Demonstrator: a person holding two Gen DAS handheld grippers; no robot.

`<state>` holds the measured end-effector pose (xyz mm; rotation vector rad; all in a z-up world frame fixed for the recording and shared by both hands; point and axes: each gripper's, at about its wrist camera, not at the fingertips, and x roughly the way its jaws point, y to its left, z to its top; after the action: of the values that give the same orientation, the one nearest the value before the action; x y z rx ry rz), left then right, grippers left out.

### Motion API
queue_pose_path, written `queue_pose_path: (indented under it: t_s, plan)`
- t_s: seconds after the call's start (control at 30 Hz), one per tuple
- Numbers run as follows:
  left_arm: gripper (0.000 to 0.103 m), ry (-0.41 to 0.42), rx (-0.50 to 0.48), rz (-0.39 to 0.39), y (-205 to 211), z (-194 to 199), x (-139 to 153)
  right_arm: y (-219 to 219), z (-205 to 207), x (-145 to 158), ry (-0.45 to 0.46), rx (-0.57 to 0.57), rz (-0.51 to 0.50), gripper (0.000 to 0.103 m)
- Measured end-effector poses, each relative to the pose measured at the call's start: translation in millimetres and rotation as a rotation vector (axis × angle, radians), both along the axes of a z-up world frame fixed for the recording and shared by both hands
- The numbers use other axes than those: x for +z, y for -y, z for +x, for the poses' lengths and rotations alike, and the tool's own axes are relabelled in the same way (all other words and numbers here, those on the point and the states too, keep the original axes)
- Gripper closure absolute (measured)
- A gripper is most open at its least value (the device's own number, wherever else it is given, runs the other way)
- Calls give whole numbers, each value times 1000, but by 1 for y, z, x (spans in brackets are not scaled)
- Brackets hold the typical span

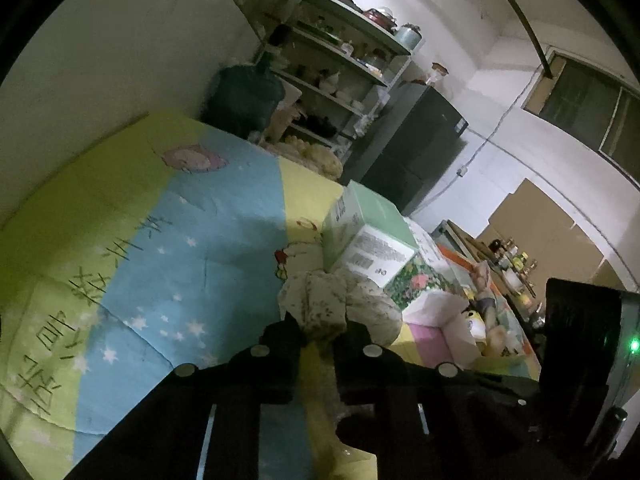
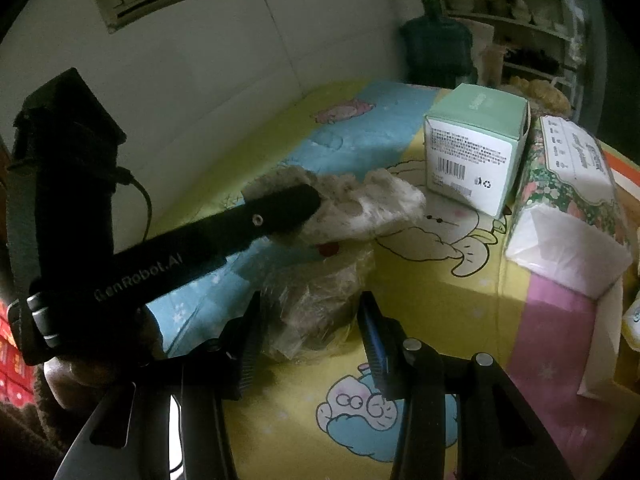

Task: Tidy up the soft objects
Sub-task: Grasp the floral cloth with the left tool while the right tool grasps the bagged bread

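Left gripper pinches a floral cloth while the right gripper clasps a clear plastic bag on the cartoon quilt.

Nearest, the right gripper's fingers sit partly open, pressing both sides of the crinkled bag, which holds something brownish. Just beyond it the left gripper, marked "GenRobot.AI", has its jaws nearly closed on the pale cloth, lifting it over the bag. Farther right stand a mint-green carton with a barcode and a floral tissue pack; their small print is unreadable.
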<state>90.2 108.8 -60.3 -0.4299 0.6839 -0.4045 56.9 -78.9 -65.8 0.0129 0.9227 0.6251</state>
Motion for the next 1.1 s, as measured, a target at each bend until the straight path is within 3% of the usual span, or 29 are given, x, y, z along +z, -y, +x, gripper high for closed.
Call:
queue_pose_path:
  t_s: [0.67,1.1]
  plan:
    - [90,166,115,173,16,-27,56,43,-23,52,169,-72,49,57]
    - [90,221,92,220,53,-31,78,84,-34,82,277,-136,85,57]
